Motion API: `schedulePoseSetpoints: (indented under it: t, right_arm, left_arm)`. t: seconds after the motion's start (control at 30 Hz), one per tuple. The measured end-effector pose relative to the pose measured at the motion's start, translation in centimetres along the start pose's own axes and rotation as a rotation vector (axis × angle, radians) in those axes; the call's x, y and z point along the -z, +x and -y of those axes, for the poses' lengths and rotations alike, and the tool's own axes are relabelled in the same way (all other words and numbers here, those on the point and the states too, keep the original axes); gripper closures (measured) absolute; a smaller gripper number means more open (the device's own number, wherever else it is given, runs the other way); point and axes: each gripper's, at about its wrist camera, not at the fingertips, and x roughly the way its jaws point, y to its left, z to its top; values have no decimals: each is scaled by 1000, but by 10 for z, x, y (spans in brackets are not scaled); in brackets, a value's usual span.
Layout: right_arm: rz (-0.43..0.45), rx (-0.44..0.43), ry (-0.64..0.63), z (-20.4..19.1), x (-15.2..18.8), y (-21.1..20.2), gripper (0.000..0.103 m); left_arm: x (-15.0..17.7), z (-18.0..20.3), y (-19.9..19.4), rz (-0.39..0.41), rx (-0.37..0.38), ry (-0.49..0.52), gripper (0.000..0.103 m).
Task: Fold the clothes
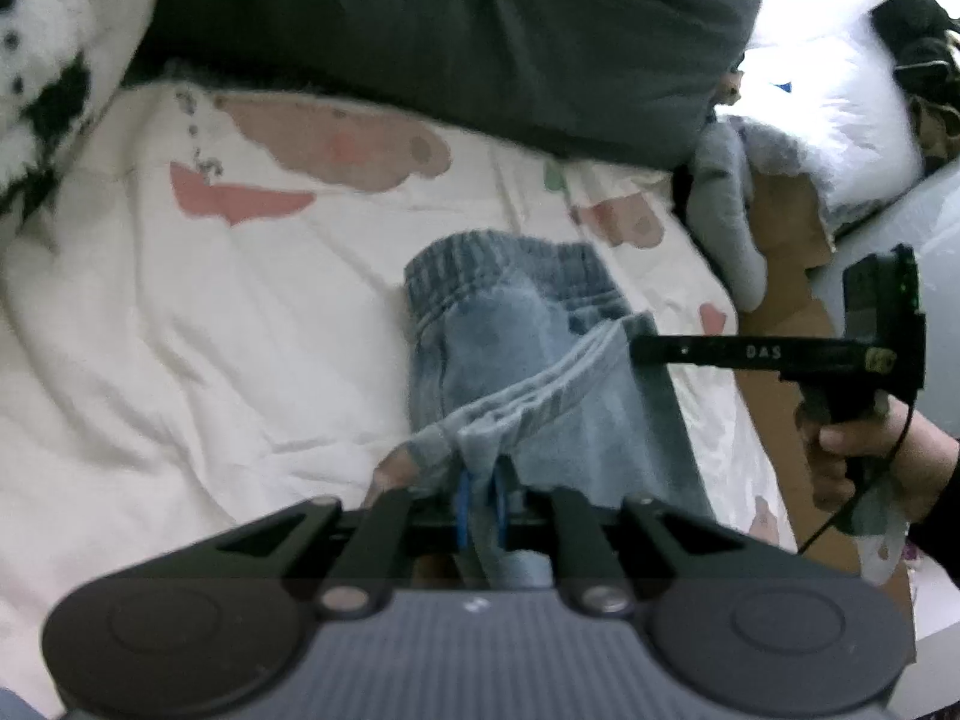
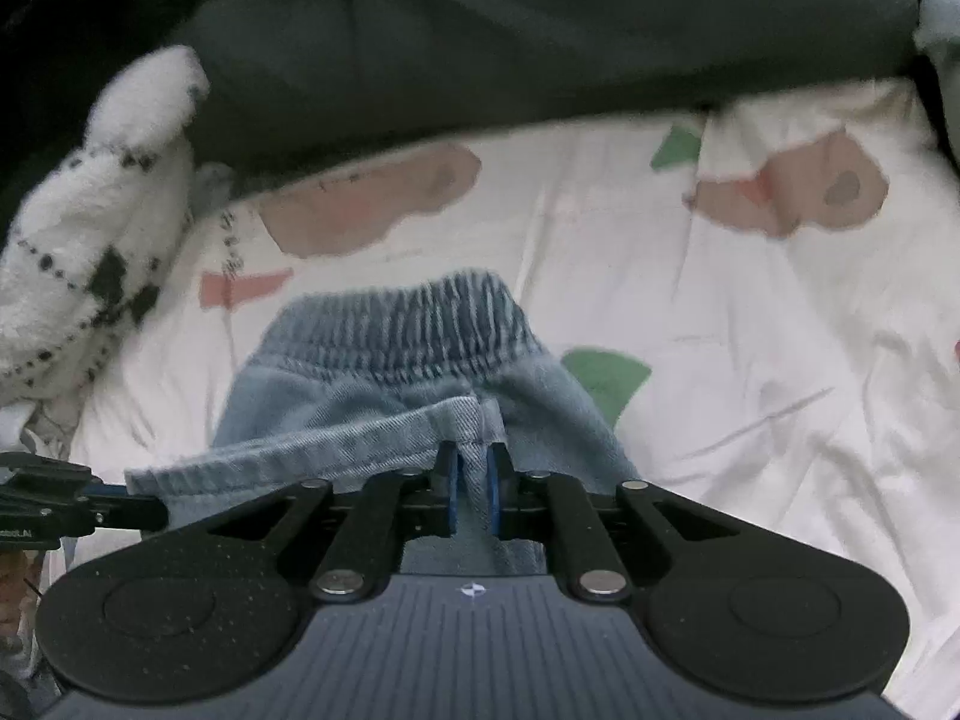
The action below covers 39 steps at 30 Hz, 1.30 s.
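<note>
Small light-blue denim pants (image 1: 510,324) are lying on a white bedsheet (image 1: 180,300) with pink and green prints, elastic waistband end pointing away toward a dark grey pillow (image 1: 480,30). The pants are sitting just in front of that pillow, roughly mid-sheet, with the lower half being lifted up off the sheet and doubled toward the waistband.

The left gripper (image 1: 480,495) is pinching the hem edge of the pants; its blue pads are squeezing a bunched strip of denim between them, fabric draping down behind the jaws. The right gripper (image 2: 474,480) is doing the same on another part of the hem: blue pads are pressing on a thin fold of denim, jaws nearly together. In the left wrist view the right gripper (image 1: 645,354) is showing as a long black finger reaching in from the right side of the pants and meeting the folded cuff edge, with a hand (image 1: 864,456) holding its handle, dark sleeve at the frame edge. In the right wrist view the left gripper (image 2: 150,504) is poking in from the left, touching the far end of the same hem.

A fluffy white blanket (image 2: 90,228) with black diamond marks is sitting left of the pants, beside the pillow. Brown cardboard (image 1: 792,222) and a white pillow (image 1: 840,120) are lying to the right of the pants, past the sheet edge.
</note>
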Motion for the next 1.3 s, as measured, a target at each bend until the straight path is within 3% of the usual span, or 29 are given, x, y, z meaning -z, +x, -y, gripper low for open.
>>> schedulePoseSetpoints:
  t: [0.03, 0.07, 0.1, 0.13, 0.17, 0.47, 0.6, 0.73, 0.87, 0.9, 0.93, 1.07, 1.3]
  right_arm:
    - [-4, -3, 9, 2, 1, 2, 90]
    - [-9, -7, 18, 4, 1, 4, 79]
    - [-14, -10, 17, 5, 2, 5, 73]
    - [-19, -14, 14, 6, 3, 6, 61]
    - [-24, -26, -5, 6, 3, 8, 60]
    - [-80, -180, 11, 32, -4, 23, 59]
    - [-112, -237, 14, 41, -7, 34, 57]
    - [-138, -280, 25, 45, -8, 42, 57]
    - [-139, -281, -10, 38, -7, 44, 66]
    - [-136, -280, -17, 36, -7, 42, 71]
    - [-133, -279, -25, 34, -7, 40, 82]
    - [-109, -260, -55, 27, -5, 31, 93]
    - [-61, -148, -133, 3, -1, 5, 97]
  left_arm:
    - [0, -2, 0, 0, -21, -4, 58]
    - [1, -2, 1, 3, -36, 0, 48]
    - [1, -3, 1, 8, -49, 6, 47]
    - [2, -3, 3, 4, -46, 20, 46]
    - [3, -4, 5, 0, -40, 27, 45]
    - [7, -21, 27, 9, 114, -81, 40]
    - [8, -24, 30, 10, 138, -109, 41]
    - [8, -25, 30, 5, 155, -137, 50]
    - [7, -23, 28, 7, 161, -137, 61]
    - [7, -22, 27, 9, 159, -136, 62]
    - [7, -23, 26, 8, 156, -141, 64]
    - [7, -22, 23, 7, 138, -156, 67]
    - [5, -13, 11, 20, 95, -116, 77]
